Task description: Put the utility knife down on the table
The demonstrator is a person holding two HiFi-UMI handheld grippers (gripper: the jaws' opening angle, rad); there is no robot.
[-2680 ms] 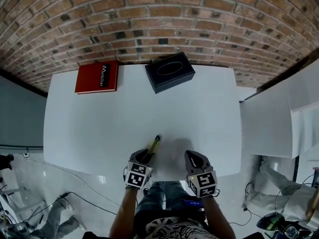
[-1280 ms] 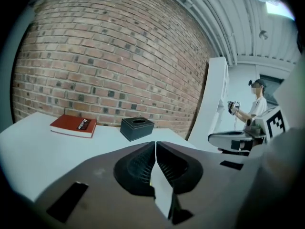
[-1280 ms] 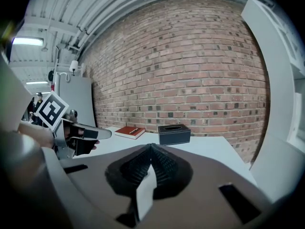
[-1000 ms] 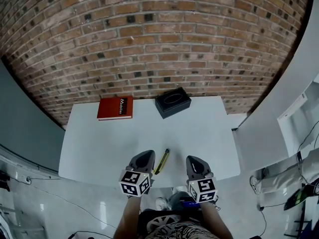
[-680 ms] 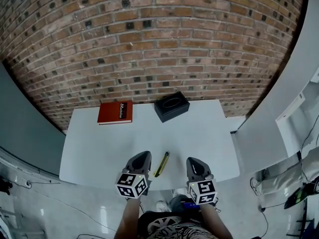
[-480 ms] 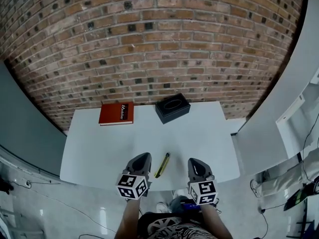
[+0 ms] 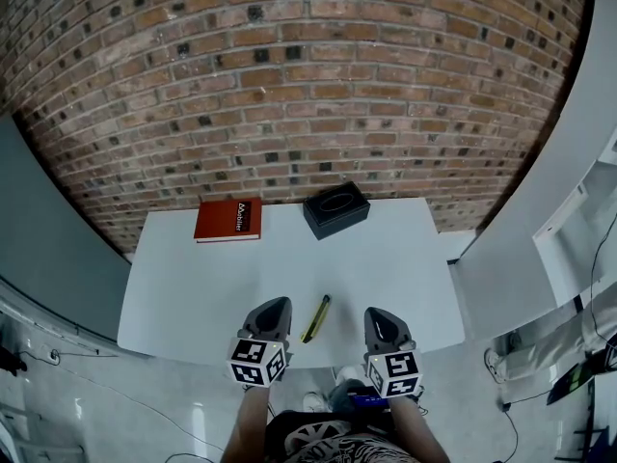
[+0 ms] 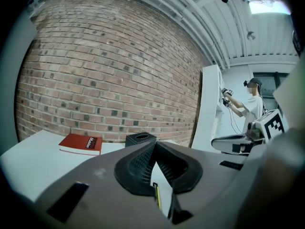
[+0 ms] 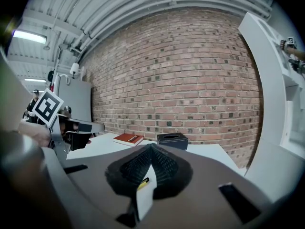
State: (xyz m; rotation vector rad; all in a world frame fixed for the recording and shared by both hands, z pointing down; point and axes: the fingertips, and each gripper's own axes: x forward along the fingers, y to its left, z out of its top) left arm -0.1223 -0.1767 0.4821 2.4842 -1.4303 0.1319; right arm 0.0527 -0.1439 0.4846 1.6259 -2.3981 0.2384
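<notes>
Utility knife (image 7: 315, 318): yellow and black, lying flat on the white table (image 7: 222, 278) near the front edge, about midway along it. Its length runs from front to back, slanted slightly right, and nothing touches it.
Left gripper (image 7: 276, 304): at the front edge, just left of the knife and apart from it. Its jaws are closed together with nothing between them.
Right gripper (image 7: 375, 313): at the front edge to the knife's right, a little further off. Its jaws are pressed together and empty.
Black box (image 7: 336, 208): at the back edge, right of centre, turned askew. It has an oval opening in its top; what is inside cannot be made out.
Red book (image 7: 229, 219): lying flat at the back edge, toward the back left corner, well apart from the knife.
Brick wall (image 7: 308, 85): rises behind the table's back edge.
</notes>
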